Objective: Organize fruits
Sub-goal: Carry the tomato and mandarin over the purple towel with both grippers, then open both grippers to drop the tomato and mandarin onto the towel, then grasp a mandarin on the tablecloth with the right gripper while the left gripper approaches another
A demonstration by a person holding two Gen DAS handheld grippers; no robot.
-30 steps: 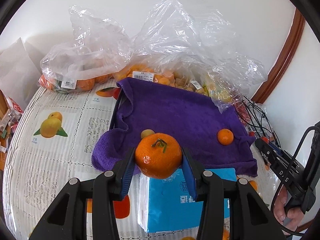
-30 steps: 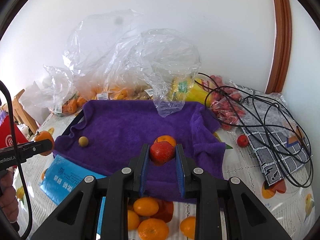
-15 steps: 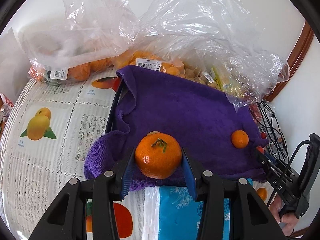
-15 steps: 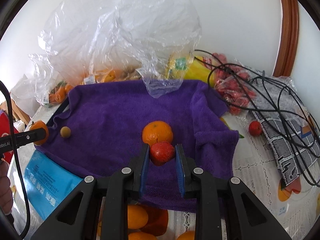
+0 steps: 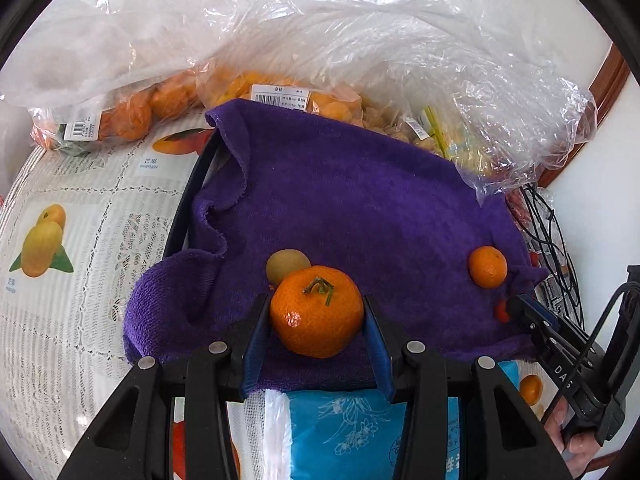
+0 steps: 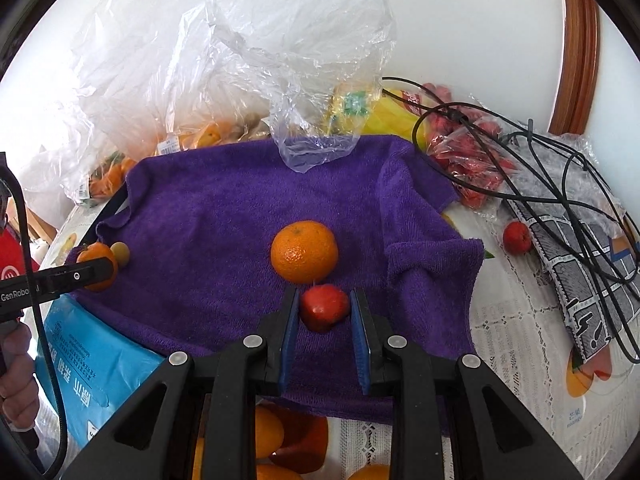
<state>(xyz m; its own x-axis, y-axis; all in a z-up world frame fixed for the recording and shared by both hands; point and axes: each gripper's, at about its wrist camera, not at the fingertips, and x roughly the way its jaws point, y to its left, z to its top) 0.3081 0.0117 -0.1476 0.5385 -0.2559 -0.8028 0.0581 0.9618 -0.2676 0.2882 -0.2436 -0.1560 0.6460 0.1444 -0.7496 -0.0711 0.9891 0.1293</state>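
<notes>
My left gripper (image 5: 317,322) is shut on a large mandarin (image 5: 316,310) with a green stem, held over the near edge of the purple towel (image 5: 360,208). A small yellow-green fruit (image 5: 286,266) lies on the towel just beyond it. My right gripper (image 6: 324,312) is shut on a small red fruit (image 6: 323,307), low over the towel (image 6: 224,220) and just in front of an orange (image 6: 304,251) lying there. That orange (image 5: 487,266) also shows in the left wrist view, with the right gripper (image 5: 520,308) next to it. The left gripper (image 6: 94,270) shows at the right wrist view's left.
Clear plastic bags of oranges (image 5: 132,116) and other fruit (image 6: 352,108) stand behind the towel. A blue tissue pack (image 5: 352,432) lies in front of it. Black cables (image 6: 560,168), a bag of red fruit (image 6: 472,160) and a loose red fruit (image 6: 516,237) lie at right. Loose oranges (image 6: 264,432) lie near the front edge.
Both grippers moved forward over the towel with their fruit. The left mandarin is now close to the small yellow-green fruit; the red fruit is now lower, just in front of the orange.
</notes>
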